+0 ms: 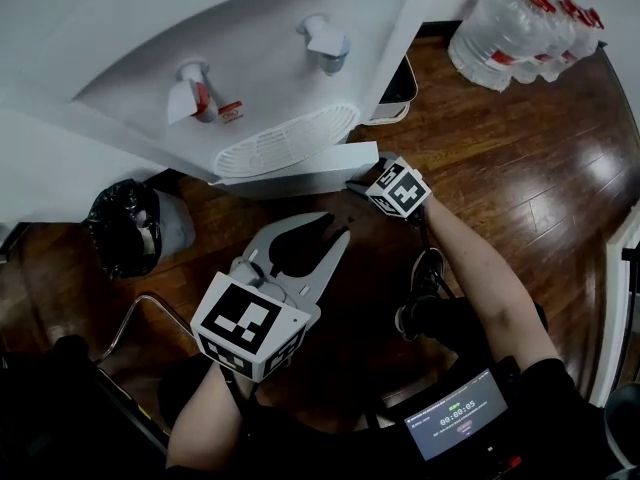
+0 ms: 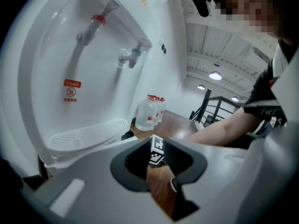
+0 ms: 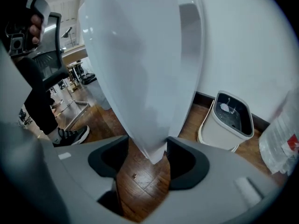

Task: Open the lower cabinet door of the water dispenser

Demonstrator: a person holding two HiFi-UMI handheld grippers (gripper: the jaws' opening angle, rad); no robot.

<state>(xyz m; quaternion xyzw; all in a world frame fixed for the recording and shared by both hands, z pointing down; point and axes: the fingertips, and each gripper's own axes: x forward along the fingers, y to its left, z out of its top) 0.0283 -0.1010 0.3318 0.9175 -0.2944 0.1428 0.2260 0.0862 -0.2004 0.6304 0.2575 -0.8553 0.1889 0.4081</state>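
White lower cabinet door (image 3: 140, 78) of the water dispenser (image 1: 120, 38), centre: its bottom corner sits between the parted jaws of my right gripper (image 3: 147, 155), unpinched. I judge this fits taking hold or letting go; any pull needs a firm pinch. My left gripper (image 1: 340, 230), nearer, is almost closed and empty.

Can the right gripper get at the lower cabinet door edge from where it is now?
Probably yes. The right gripper sits by the drip tray, and the lower cabinet door edge lines up between its open jaws with nothing in the way. Whether the jaws touch it is unclear.
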